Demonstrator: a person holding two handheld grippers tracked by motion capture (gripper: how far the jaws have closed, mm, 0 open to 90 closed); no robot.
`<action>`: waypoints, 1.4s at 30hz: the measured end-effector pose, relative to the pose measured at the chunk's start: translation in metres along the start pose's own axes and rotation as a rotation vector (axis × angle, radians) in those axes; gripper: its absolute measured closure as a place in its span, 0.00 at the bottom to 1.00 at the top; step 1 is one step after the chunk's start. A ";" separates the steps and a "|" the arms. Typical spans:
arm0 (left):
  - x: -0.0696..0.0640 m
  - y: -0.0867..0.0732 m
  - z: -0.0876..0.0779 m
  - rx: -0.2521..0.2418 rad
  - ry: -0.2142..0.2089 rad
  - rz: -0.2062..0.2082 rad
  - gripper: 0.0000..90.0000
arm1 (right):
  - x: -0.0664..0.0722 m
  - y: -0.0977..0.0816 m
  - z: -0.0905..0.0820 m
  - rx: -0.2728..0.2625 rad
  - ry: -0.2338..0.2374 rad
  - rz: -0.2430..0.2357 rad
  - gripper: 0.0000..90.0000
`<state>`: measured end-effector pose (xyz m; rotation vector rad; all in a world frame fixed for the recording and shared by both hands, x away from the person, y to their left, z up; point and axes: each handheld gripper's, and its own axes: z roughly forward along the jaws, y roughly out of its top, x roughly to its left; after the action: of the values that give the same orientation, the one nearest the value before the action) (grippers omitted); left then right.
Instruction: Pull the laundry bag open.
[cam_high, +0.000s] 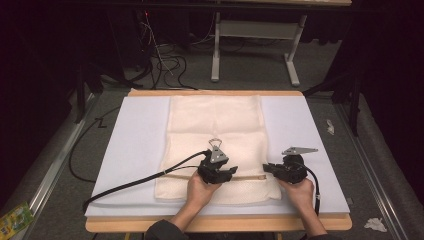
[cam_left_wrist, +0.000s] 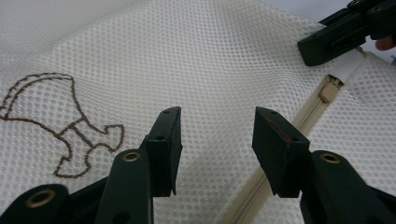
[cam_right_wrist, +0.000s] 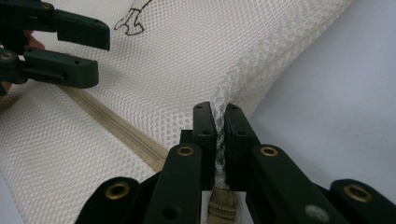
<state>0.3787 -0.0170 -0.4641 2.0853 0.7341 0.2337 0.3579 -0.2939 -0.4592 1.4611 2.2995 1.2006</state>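
While the right gripper (cam_right_wrist: 217, 128) stands clenched on a pinched ridge at the edge of the mesh laundry bag (cam_high: 215, 125), the left gripper (cam_left_wrist: 215, 140) hovers released over the same bag, its jaws apart with nothing between them, poised above the zipper (cam_left_wrist: 299, 126). From the left gripper view, the beige zipper pull (cam_left_wrist: 329, 91) sits near the far end of the track, just below the other tongs. The bag lies flat on the white pad (cam_high: 135, 150) that covers the table (cam_high: 215, 223), its zipper running across near the person's side. By my reckoning, the anchoring hold is done; catching the pull and running it along the track is still left. An embroidered brown outline (cam_left_wrist: 60, 121) marks the mesh beside the left jaws.
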 end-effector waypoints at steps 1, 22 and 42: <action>-0.004 0.002 0.000 0.011 0.006 0.028 0.59 | 0.000 0.001 -0.002 -0.002 -0.001 -0.008 0.96; -0.044 0.020 0.007 -0.003 -0.127 0.095 0.69 | 0.007 0.009 -0.014 -0.066 0.022 -0.018 0.97; -0.055 0.021 0.025 0.023 -0.156 0.114 0.69 | 0.014 0.013 -0.015 -0.090 0.037 -0.041 0.97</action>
<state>0.3535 -0.0747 -0.4563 2.1424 0.5275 0.1233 0.3521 -0.2882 -0.4360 1.3658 2.2561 1.3118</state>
